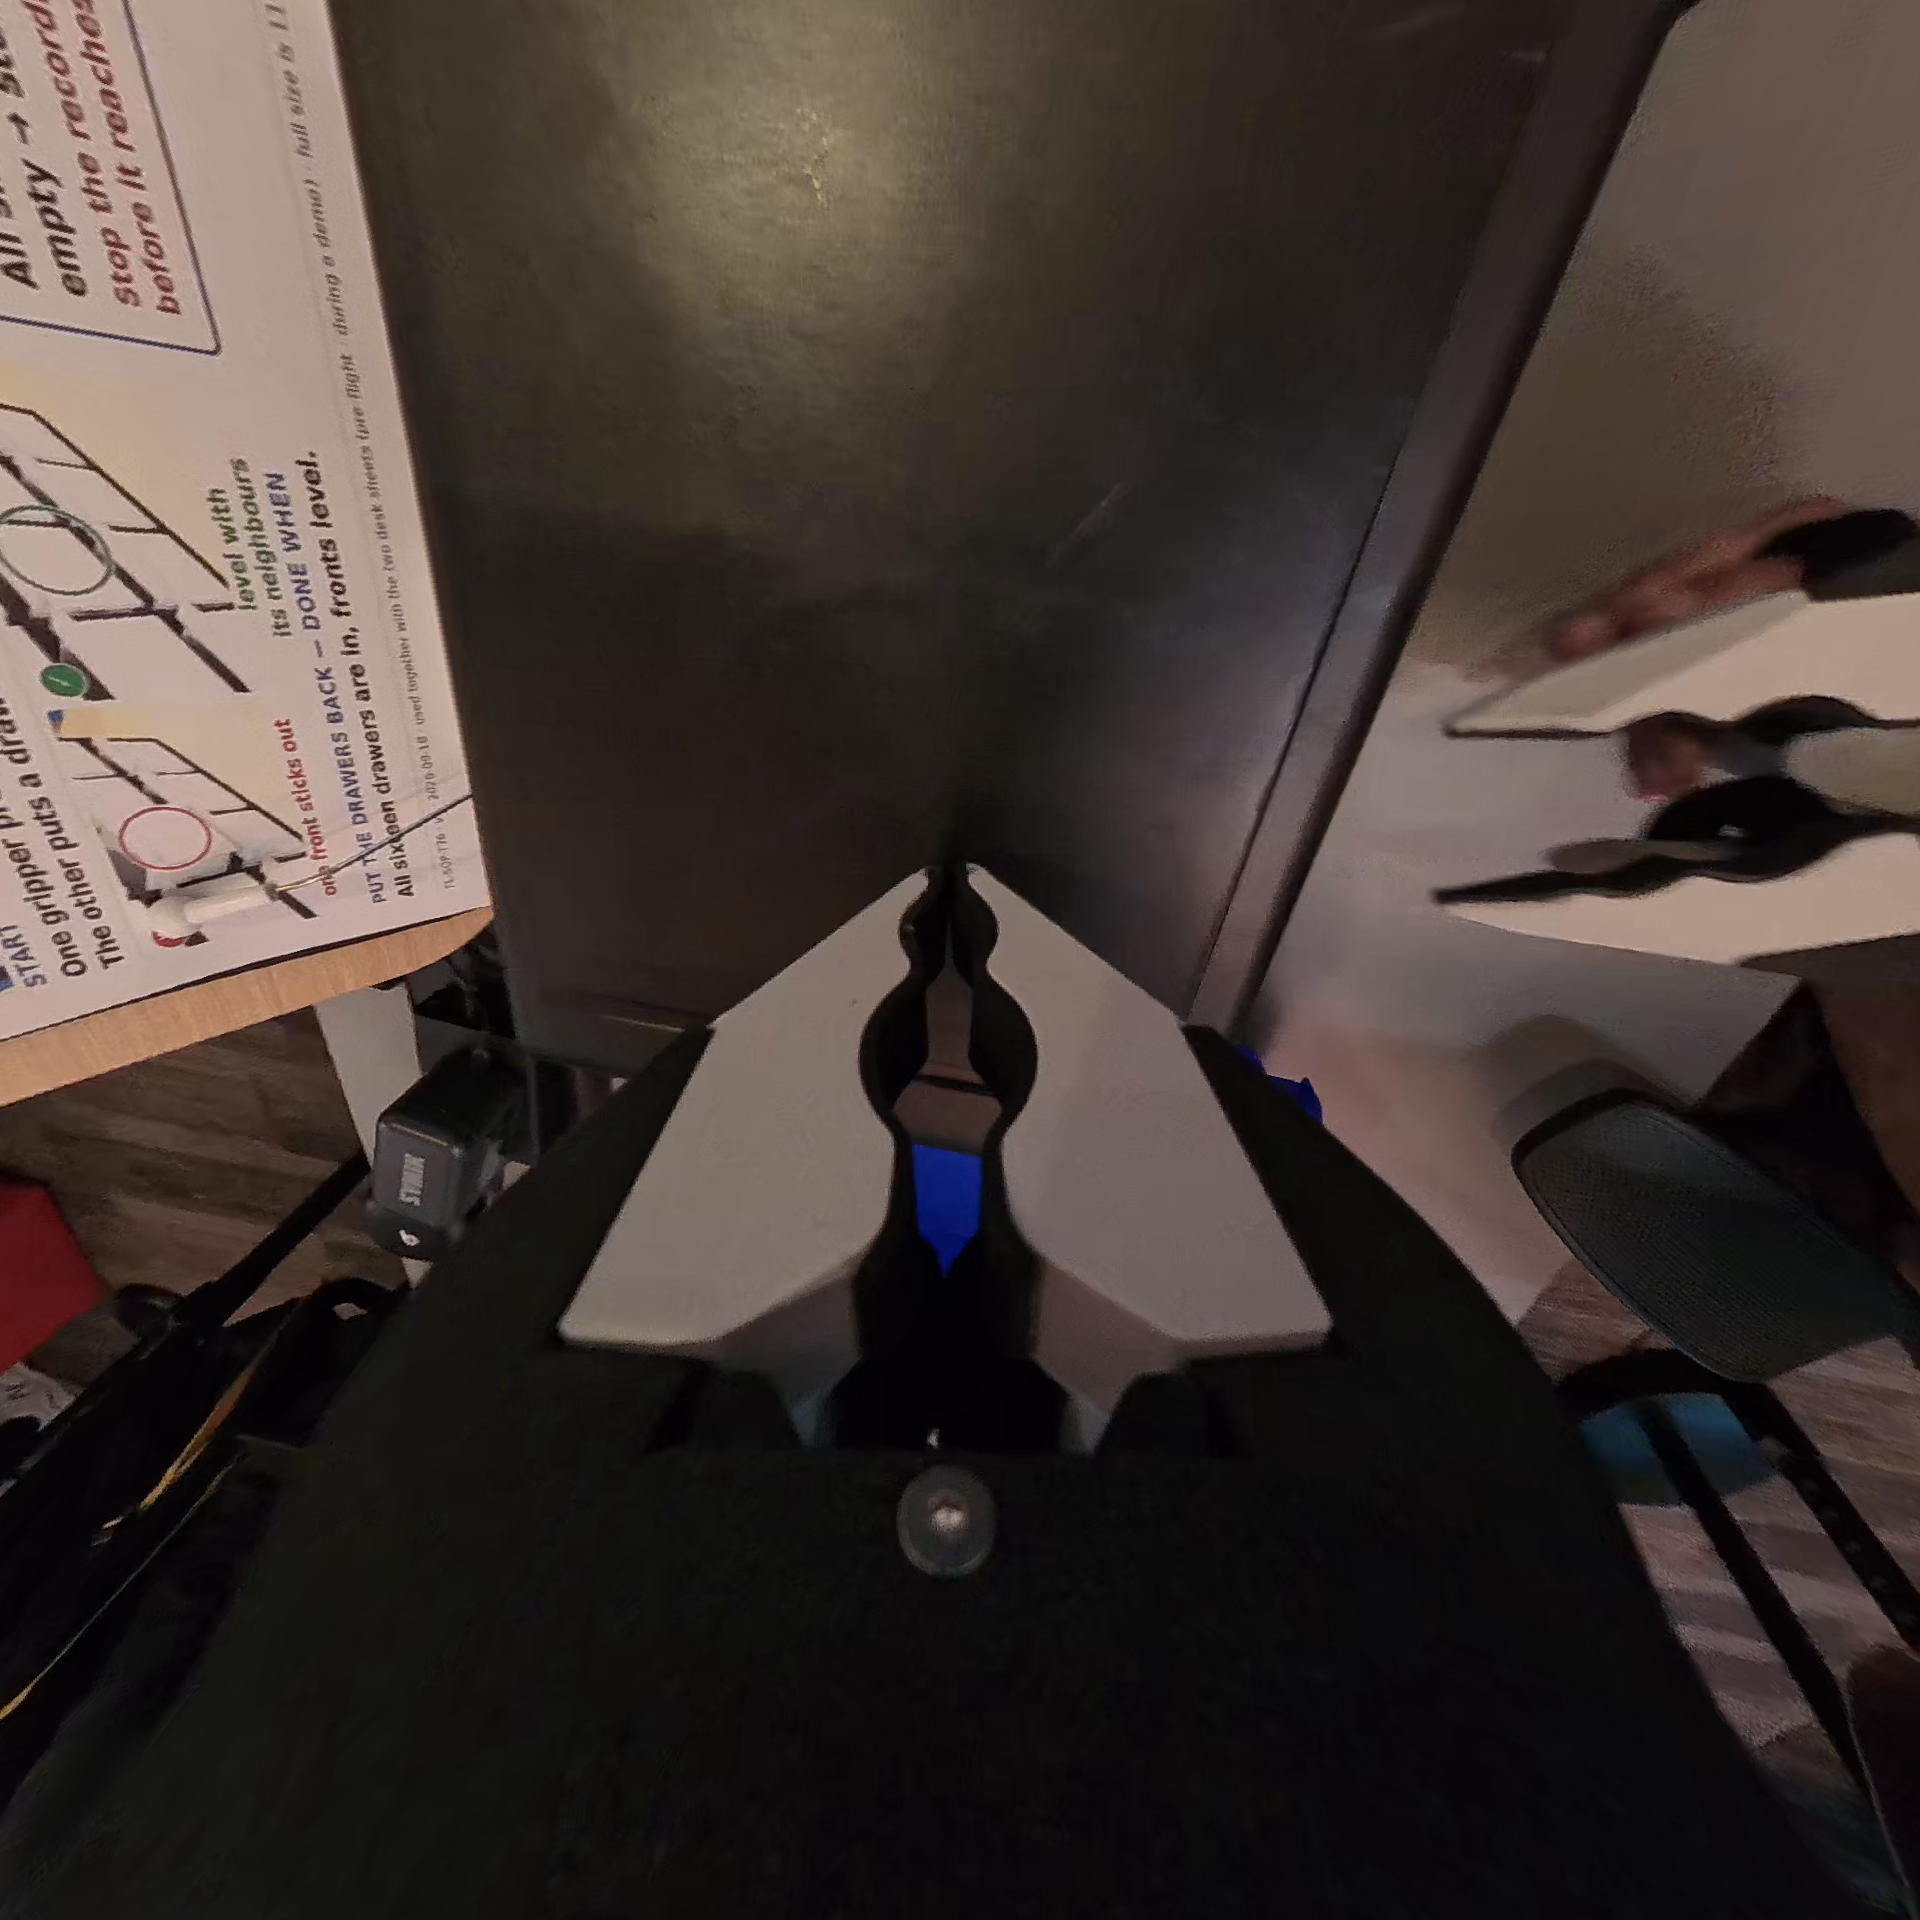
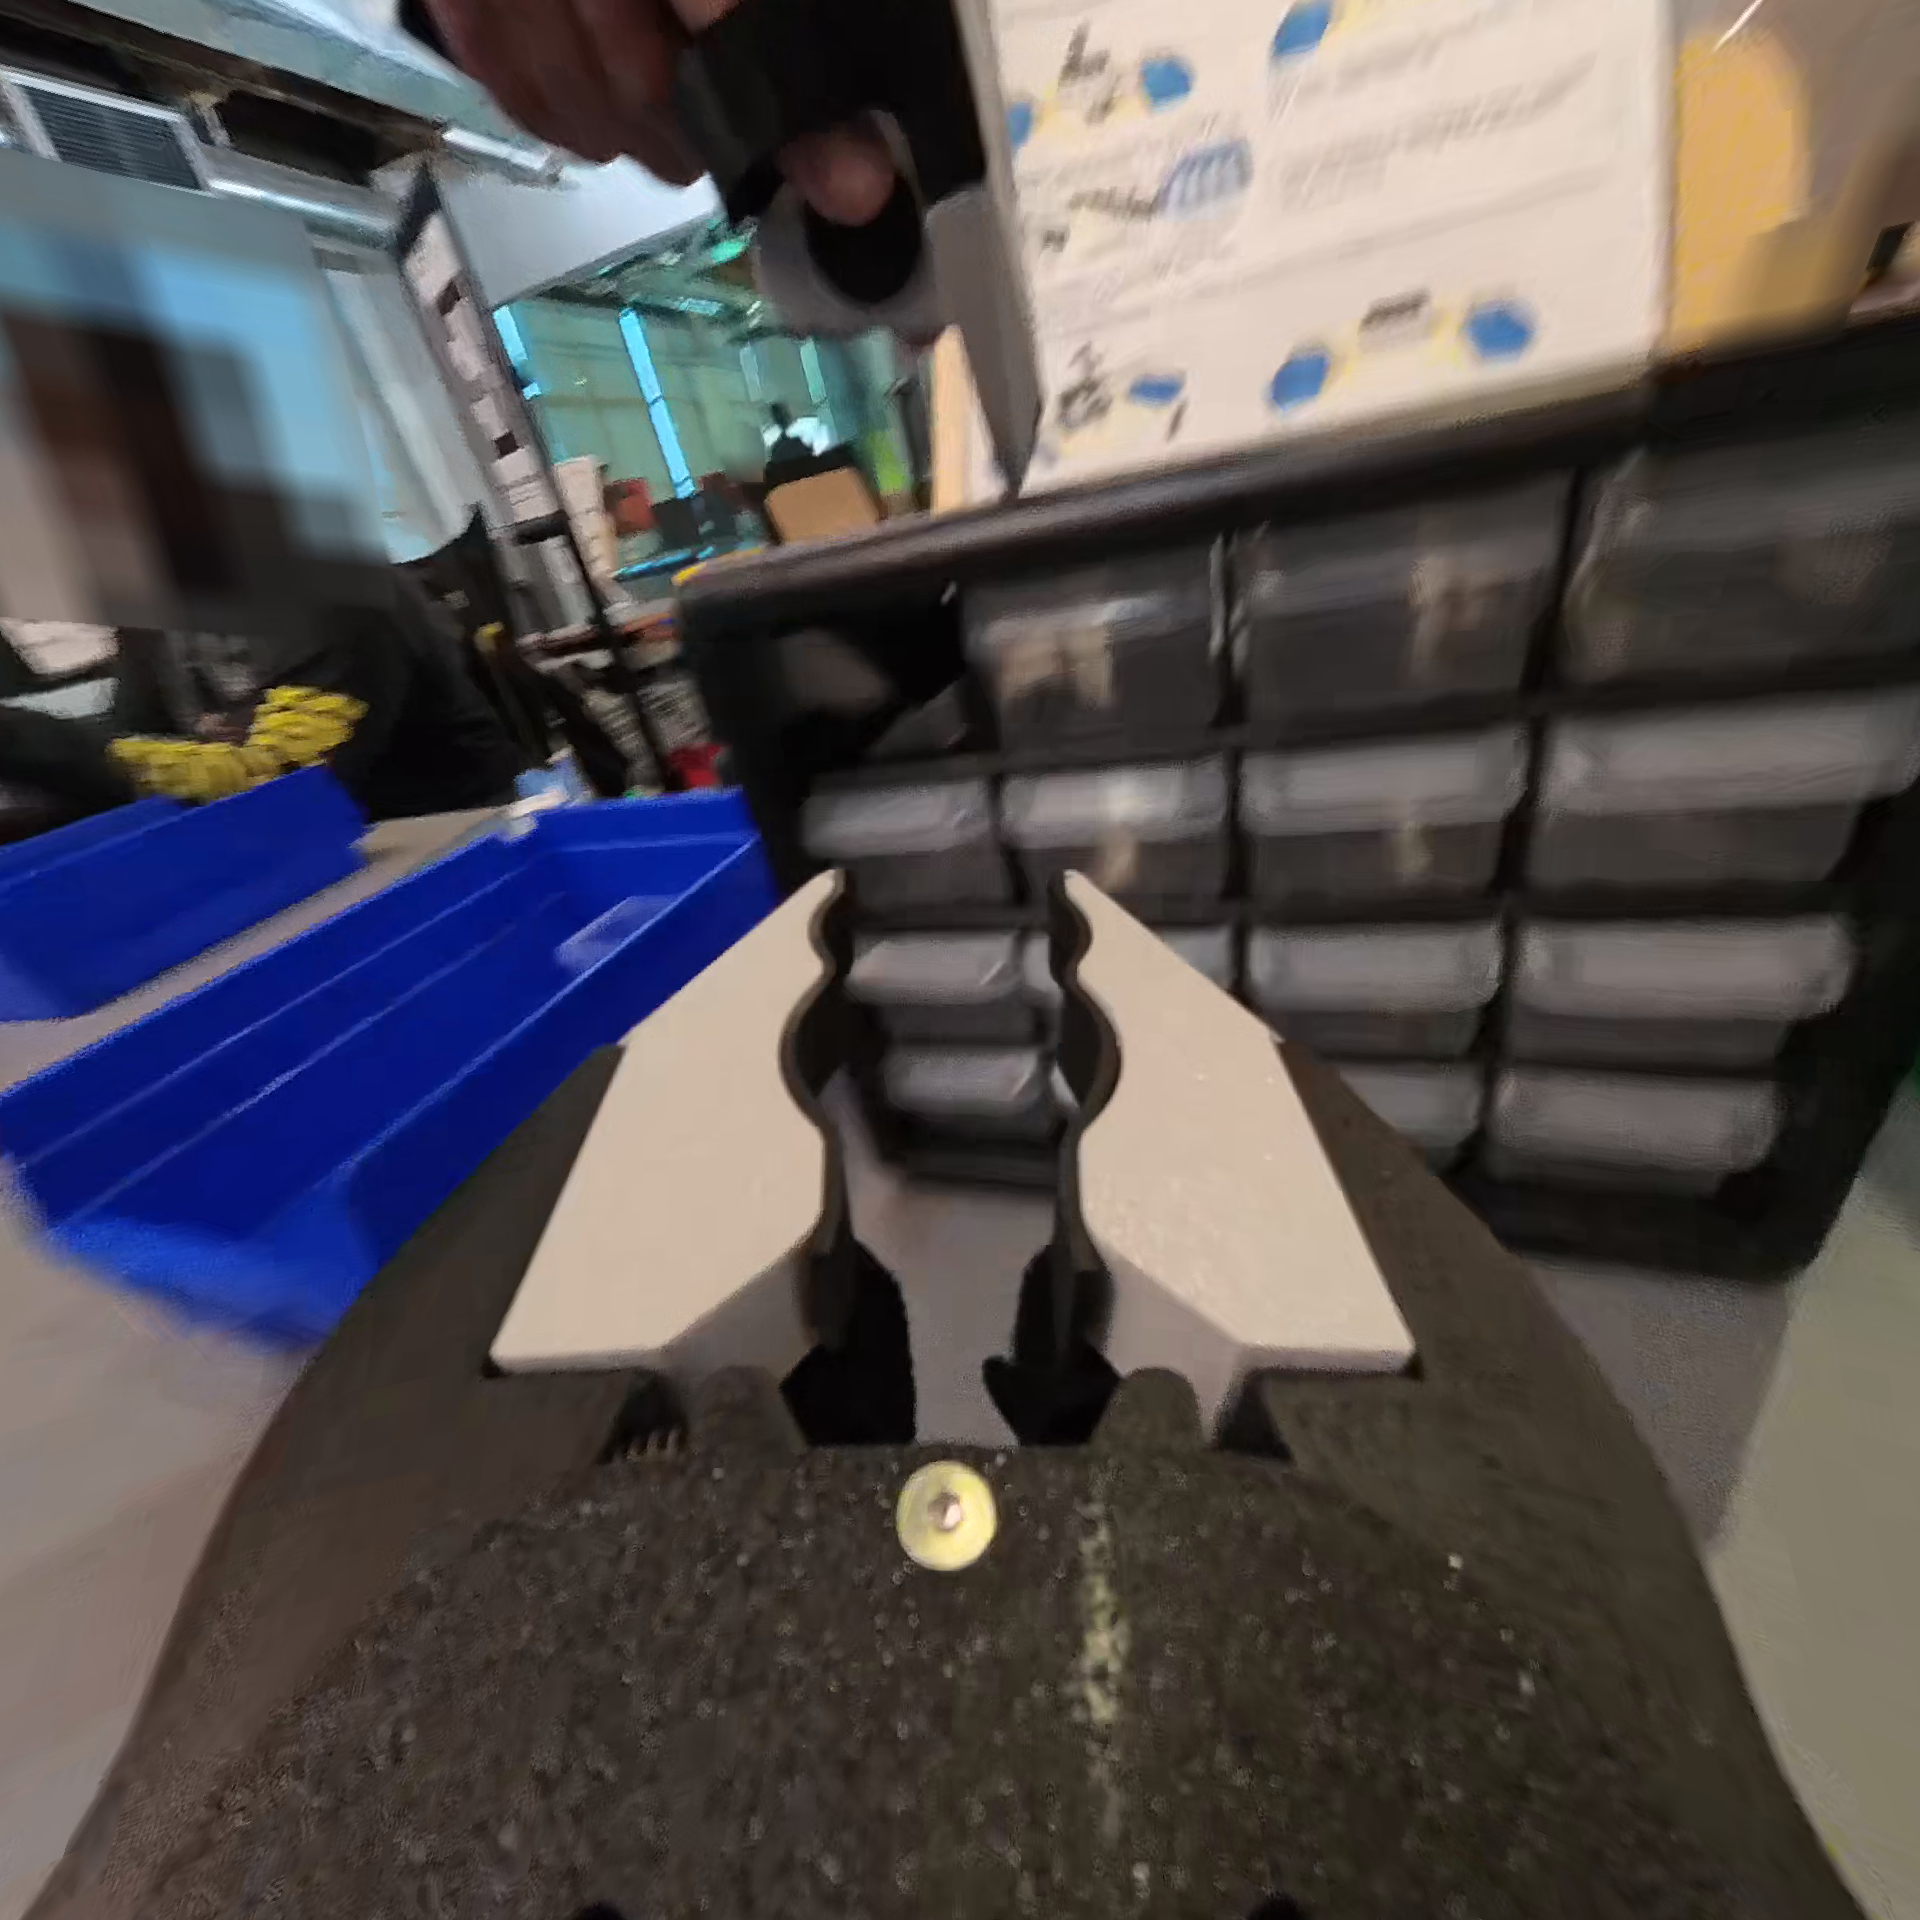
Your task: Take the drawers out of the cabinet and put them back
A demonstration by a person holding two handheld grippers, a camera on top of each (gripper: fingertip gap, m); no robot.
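Observation:
A black cabinet (image 2: 1143, 525) with rows of translucent grey drawers (image 2: 1382, 821) stands on the table in the right wrist view. Its top-left slot (image 2: 831, 675) looks dark and open, but the frame is blurred. My right gripper (image 2: 951, 894) is open and empty, a short way in front of the cabinet's left column. My left gripper (image 1: 951, 873) is shut, its tips touching a flat black face of the cabinet (image 1: 935, 416). The left gripper also shows in the right wrist view (image 2: 842, 208), held by a hand above the cabinet's top-left corner.
Two blue bins (image 2: 395, 997) lie on the table left of the cabinet. A printed white box (image 2: 1330, 208) stands on the cabinet. An instruction sheet (image 1: 208, 520) lies on a wooden desk. An office chair seat (image 1: 1704, 1226) is to the right. A person sits behind the bins.

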